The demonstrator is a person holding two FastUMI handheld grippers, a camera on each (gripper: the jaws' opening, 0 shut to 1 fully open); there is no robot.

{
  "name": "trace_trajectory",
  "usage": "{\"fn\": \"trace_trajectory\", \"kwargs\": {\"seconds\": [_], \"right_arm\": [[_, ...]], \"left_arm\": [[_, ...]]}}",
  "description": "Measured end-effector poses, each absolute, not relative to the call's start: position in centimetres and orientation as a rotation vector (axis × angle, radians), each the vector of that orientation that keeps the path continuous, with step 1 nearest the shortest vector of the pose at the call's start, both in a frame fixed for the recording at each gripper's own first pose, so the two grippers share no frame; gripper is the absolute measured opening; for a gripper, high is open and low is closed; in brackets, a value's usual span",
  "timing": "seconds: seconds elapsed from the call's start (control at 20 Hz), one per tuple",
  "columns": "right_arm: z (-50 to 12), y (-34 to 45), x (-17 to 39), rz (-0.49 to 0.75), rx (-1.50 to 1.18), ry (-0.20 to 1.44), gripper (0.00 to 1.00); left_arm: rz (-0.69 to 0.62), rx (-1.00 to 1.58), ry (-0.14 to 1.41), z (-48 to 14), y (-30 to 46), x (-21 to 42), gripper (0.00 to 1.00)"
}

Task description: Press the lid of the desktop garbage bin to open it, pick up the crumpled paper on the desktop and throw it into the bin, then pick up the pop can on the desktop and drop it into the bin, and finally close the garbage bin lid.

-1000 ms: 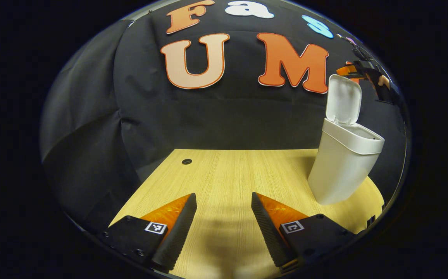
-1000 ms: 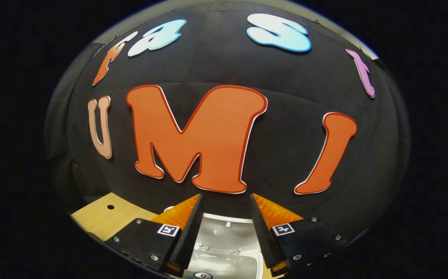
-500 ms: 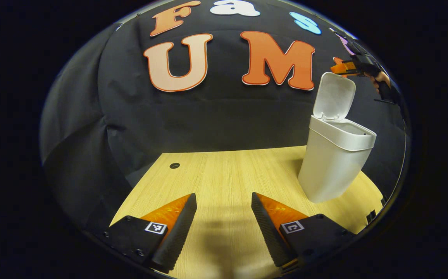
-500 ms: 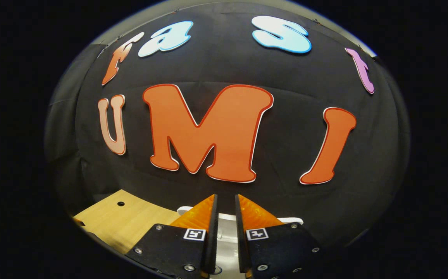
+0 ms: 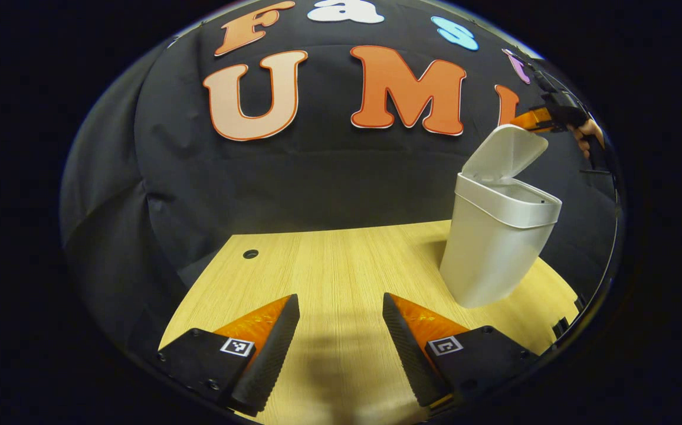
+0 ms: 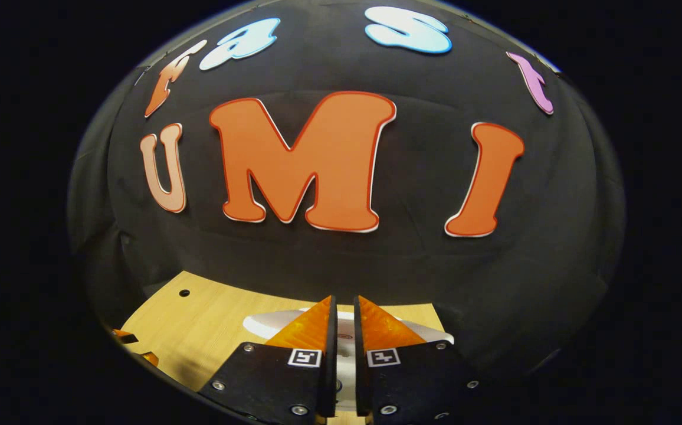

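— Where does the left gripper view sit?
— Low over the table [image 5: 341, 265], facing the back wall, bin [image 5: 494, 248] off right.
— The right gripper view?
— Directly above the bin's lid [image 6: 270, 321], close. Both share table and lid.

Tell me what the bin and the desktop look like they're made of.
The bin looks like smooth white plastic, with an even satin sheen and moulded rim; its lid looks the same. The desktop shows pale wood grain, possibly laminate.
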State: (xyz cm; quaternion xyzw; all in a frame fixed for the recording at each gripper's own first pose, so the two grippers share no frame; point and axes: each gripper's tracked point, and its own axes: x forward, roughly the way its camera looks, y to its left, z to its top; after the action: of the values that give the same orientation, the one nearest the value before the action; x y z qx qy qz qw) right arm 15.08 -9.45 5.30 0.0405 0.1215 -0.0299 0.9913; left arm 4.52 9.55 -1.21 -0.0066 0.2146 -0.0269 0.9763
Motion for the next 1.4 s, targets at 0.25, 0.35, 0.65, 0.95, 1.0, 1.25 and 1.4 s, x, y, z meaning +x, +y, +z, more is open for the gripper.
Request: {"fn": "trace_trajectory", "kwargs": {"seconds": [0.25, 0.35, 0.65, 0.95, 1.0, 1.25, 1.4], "right_arm": [[2.2, -10.0, 13.8, -0.075, 0.135, 0.308, 0.14], [1.1, -9.9, 13.4, -0.075, 0.143, 0.325, 0.14], [-1.3, -8.7, 12.4, -0.058, 0.155, 0.364, 0.13], [-3.5, -7.5, 11.4, -0.032, 0.178, 0.401, 0.09], [-3.7, -7.3, 11.3, -0.028, 0.179, 0.400, 0.08], [-4.3, -6.8, 10.5, -0.037, 0.185, 0.395, 0.06], [-5.0, -6.4, 9.8, -0.030, 0.153, 0.409, 0.06]], "left_arm": [[-0.074, -0.007, 0.449, -1.7, 8.9, 4.6, 0.92], [-0.086, 0.000, 0.454, -1.8, 8.6, 4.9, 0.92], [-0.108, 0.009, 0.466, -2.3, 7.7, 4.7, 0.91], [-0.113, 0.004, 0.475, -2.5, 7.4, 4.7, 0.92], [-0.116, 0.003, 0.476, -2.7, 7.3, 4.7, 0.92], [-0.122, 0.005, 0.481, -2.9, 7.1, 4.5, 0.92], [-0.123, 0.005, 0.484, -3.1, 7.1, 4.4, 0.92]]}}
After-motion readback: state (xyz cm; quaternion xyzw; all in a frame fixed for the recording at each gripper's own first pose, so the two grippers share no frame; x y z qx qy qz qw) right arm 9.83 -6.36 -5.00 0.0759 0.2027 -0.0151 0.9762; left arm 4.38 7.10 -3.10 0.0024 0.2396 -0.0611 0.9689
